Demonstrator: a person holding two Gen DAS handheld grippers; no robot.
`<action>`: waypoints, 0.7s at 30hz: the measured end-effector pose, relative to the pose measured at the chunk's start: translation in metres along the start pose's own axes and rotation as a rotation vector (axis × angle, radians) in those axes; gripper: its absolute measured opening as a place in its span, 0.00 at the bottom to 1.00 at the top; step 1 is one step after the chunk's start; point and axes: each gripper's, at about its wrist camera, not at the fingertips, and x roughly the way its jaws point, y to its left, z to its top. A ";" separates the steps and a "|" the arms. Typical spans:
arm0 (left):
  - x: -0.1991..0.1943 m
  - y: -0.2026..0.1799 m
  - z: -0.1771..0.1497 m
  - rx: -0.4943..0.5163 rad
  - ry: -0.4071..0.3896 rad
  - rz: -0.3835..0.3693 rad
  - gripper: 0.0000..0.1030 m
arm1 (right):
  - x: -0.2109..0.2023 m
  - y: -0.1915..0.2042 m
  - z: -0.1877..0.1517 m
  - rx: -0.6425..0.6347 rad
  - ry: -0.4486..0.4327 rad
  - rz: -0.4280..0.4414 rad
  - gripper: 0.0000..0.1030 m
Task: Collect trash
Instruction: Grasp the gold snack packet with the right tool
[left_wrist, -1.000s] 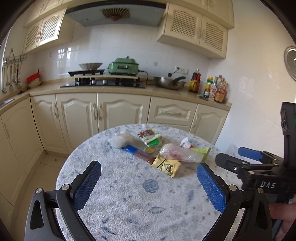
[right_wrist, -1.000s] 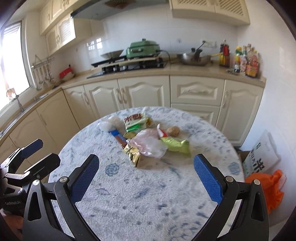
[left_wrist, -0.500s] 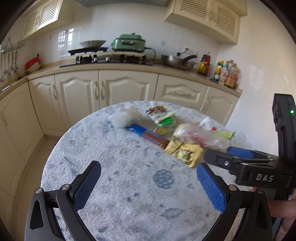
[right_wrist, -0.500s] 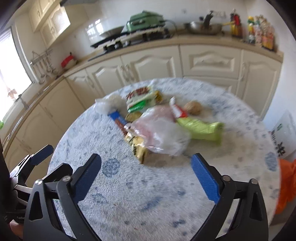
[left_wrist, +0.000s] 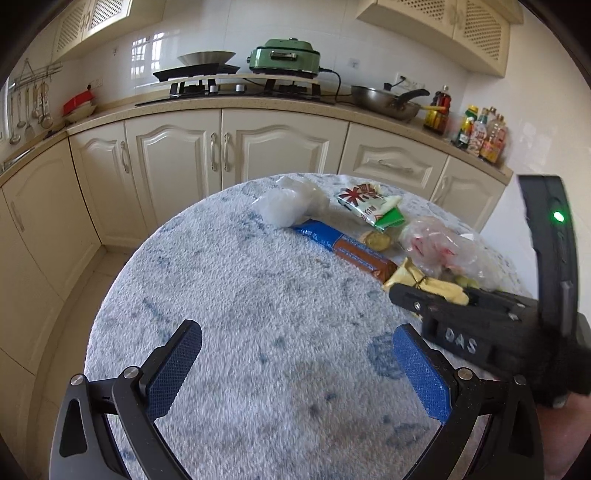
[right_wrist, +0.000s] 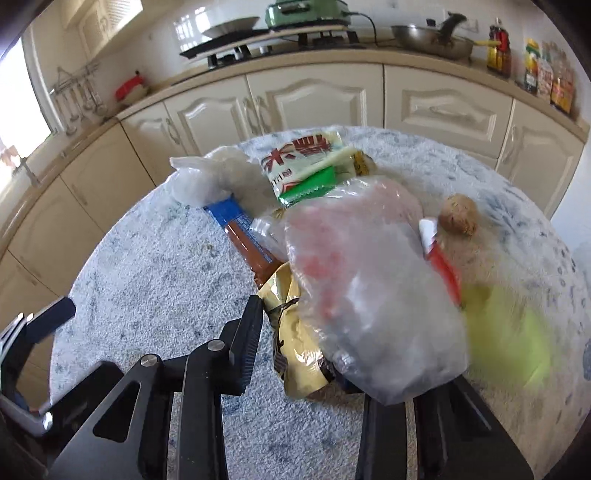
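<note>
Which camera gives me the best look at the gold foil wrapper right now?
The right wrist view: the crinkled gold foil wrapper sits close between the right gripper fingers, partly under the clear plastic bag. In the left wrist view, the wrapper is small and half hidden behind the right gripper.

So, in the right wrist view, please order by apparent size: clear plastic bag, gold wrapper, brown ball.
1. clear plastic bag, though it is nearest the camera
2. gold wrapper, partly hidden
3. brown ball

Bright window daylight from left, fisheye-bent edges, motion-blurred green wrapper (right_wrist: 506, 332)
</note>
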 end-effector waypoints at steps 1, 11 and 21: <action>0.004 -0.001 0.002 0.001 0.003 0.000 0.99 | -0.001 -0.003 -0.001 -0.001 -0.001 0.008 0.30; 0.064 -0.033 0.046 0.016 0.049 0.001 0.99 | -0.020 -0.042 -0.014 0.078 -0.020 0.038 0.29; 0.148 -0.062 0.073 0.048 0.143 0.106 0.82 | -0.022 -0.063 -0.013 0.152 -0.040 0.126 0.29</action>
